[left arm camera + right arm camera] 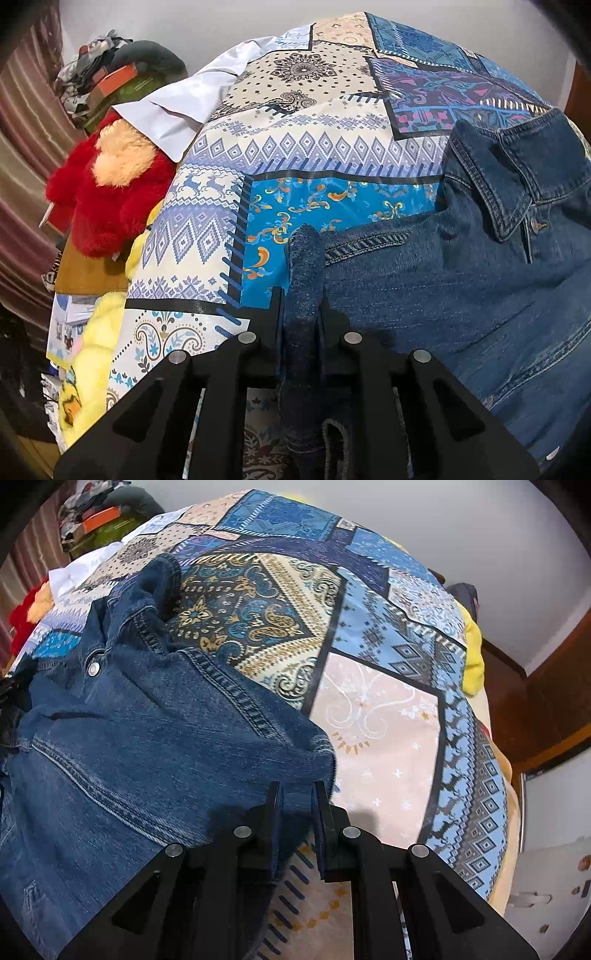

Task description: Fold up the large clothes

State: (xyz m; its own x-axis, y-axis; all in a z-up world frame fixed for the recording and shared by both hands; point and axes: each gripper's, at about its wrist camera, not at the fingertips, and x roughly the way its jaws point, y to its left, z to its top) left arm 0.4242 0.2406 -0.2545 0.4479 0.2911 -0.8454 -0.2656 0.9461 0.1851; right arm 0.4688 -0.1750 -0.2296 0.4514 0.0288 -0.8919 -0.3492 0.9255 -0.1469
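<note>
One patchwork bedspread (295,140) spreads wide beneath me, bare to the far and right sides. One denim jacket (461,266) lies on its near part, collar far. My left gripper (301,295) is clamped on a raised fold at the jacket's left edge; my right gripper (297,794) pinches its right edge. Two plush toys, one red (107,195) and one yellow (92,354), crowd the left.

My left gripper (301,306): jaws clamped on a fold of the jacket (461,280). My right gripper (298,794): jaws pinching its edge, both angled down.
</note>
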